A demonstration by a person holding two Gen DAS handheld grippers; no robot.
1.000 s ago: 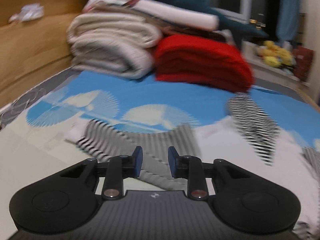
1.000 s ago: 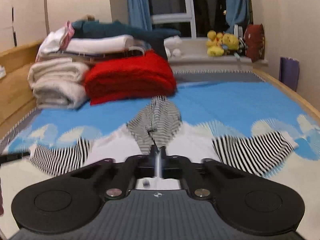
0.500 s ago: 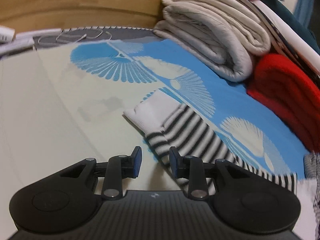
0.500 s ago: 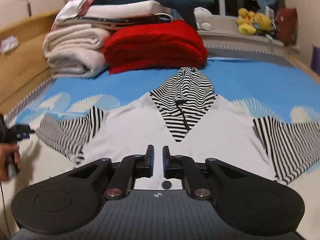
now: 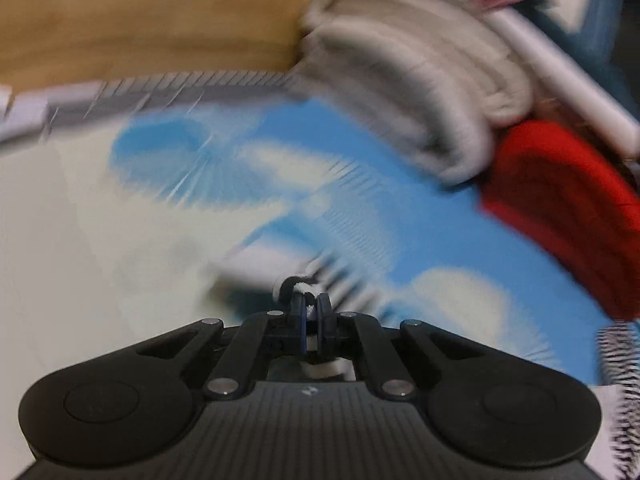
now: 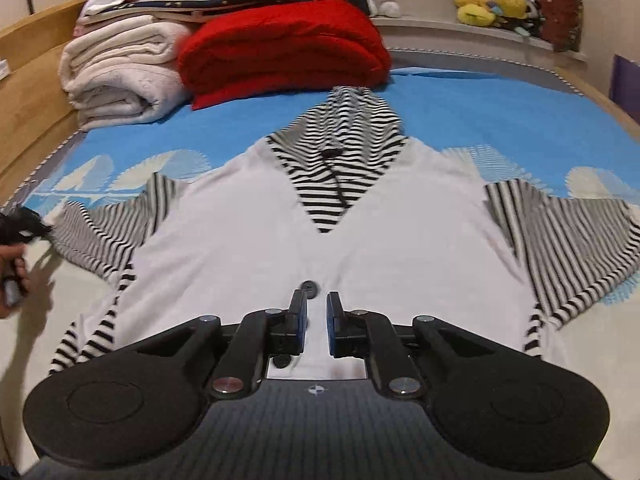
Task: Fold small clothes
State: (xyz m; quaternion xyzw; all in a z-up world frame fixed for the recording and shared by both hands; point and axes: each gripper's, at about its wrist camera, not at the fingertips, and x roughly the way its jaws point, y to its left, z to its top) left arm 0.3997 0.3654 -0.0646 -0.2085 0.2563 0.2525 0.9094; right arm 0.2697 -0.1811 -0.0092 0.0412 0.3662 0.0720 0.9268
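Observation:
A small white hoodie (image 6: 400,240) with a black-and-white striped hood (image 6: 340,140) and striped sleeves lies flat on the blue-patterned bed sheet (image 6: 500,120). My right gripper (image 6: 317,300) hovers low over the white front, just behind a dark button (image 6: 309,288), jaws slightly apart and nothing between them. My left gripper (image 5: 311,300) is closing tight on the end of the left sleeve (image 5: 256,268), with a tuft of striped fabric bunched between its pads. In the right wrist view, that left gripper (image 6: 24,220) and the hand holding it sit at the tip of the left sleeve (image 6: 100,232).
A folded red blanket (image 6: 284,52) and rolled cream blankets (image 6: 120,76) with more folded laundry on top stand at the head of the bed. A wooden bed frame (image 6: 32,92) runs along the left. Yellow plush toys (image 6: 488,4) sit on the far ledge.
My left gripper swung left to the sleeve's cuff and shut on it. My right gripper let go of the white fabric, parted slightly and sank closer to the hoodie's front.

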